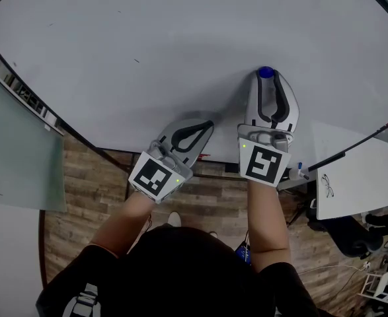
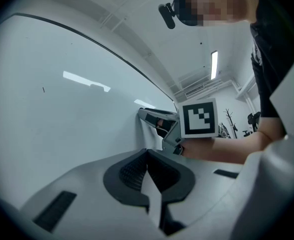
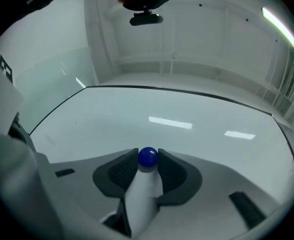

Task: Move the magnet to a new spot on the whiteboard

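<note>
The small blue ball-shaped magnet [image 1: 266,72] sits on the big whiteboard [image 1: 147,45], right of its middle and near its lower edge. My right gripper [image 1: 266,78] points at the board, its two black pads pressed on either side of the magnet [image 3: 148,157]. In the right gripper view the gripper [image 3: 148,160] holds the ball at its very tips. My left gripper [image 1: 209,124] hovers by the board's lower edge, left of the right one, jaws together and empty. The left gripper view shows its tips [image 2: 147,153] meeting, with the right gripper's marker cube [image 2: 199,118] beyond.
A marker [image 1: 299,172] lies on the ledge under the board, beside my right hand. A white table [image 1: 352,170] stands at the right, with chairs and cables below it. A glass panel [image 1: 15,157] is at the left, above the wood floor [image 1: 81,203].
</note>
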The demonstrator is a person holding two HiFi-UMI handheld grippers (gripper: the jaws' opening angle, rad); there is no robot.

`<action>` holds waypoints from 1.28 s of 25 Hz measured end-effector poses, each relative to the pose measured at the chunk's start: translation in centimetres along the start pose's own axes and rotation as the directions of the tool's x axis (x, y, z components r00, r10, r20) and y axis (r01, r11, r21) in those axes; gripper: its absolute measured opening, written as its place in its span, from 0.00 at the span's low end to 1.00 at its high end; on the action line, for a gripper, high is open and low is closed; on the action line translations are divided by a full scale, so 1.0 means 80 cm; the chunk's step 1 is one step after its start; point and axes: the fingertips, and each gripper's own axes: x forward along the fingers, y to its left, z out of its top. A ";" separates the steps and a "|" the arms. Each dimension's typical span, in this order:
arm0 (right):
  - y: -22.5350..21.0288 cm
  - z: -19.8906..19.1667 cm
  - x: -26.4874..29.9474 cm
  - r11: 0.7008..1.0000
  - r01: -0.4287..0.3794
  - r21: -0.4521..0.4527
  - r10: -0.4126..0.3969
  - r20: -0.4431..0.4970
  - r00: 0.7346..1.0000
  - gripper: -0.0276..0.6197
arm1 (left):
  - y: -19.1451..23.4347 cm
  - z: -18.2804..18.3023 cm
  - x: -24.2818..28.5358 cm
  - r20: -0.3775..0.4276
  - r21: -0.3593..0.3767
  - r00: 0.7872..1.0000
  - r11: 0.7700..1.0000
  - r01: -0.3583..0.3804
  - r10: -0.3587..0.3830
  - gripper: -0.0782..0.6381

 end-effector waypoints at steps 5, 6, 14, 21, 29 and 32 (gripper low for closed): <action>-0.006 0.012 -0.009 1.000 -0.002 0.024 0.001 0.028 1.000 0.22 | 0.002 -0.007 -0.003 -0.021 0.007 1.000 1.000 -0.002 0.003 0.12; -0.007 0.015 -0.011 1.000 -0.006 0.024 0.005 0.031 1.000 0.22 | 0.003 -0.011 -0.004 -0.034 0.010 0.999 1.000 -0.002 0.003 0.12; -0.007 0.028 -0.041 0.998 -0.049 0.035 0.048 0.031 0.998 0.22 | 0.000 0.001 -0.003 -0.012 0.021 1.000 1.000 -0.007 0.007 0.12; -0.011 0.019 -0.072 0.993 -0.084 0.081 0.084 -0.001 0.996 0.23 | -0.012 0.010 -0.001 0.006 0.025 1.000 1.000 -0.012 0.012 0.12; -0.003 -0.010 -0.122 0.976 -0.146 0.162 0.159 -0.072 0.985 0.23 | -0.034 0.004 -0.001 -0.001 0.031 1.000 0.999 -0.011 0.011 0.12; 0.000 -0.018 -0.139 0.967 -0.166 0.192 0.186 -0.093 0.978 0.23 | -0.042 0.000 -0.002 -0.008 0.031 1.000 0.999 -0.007 0.007 0.12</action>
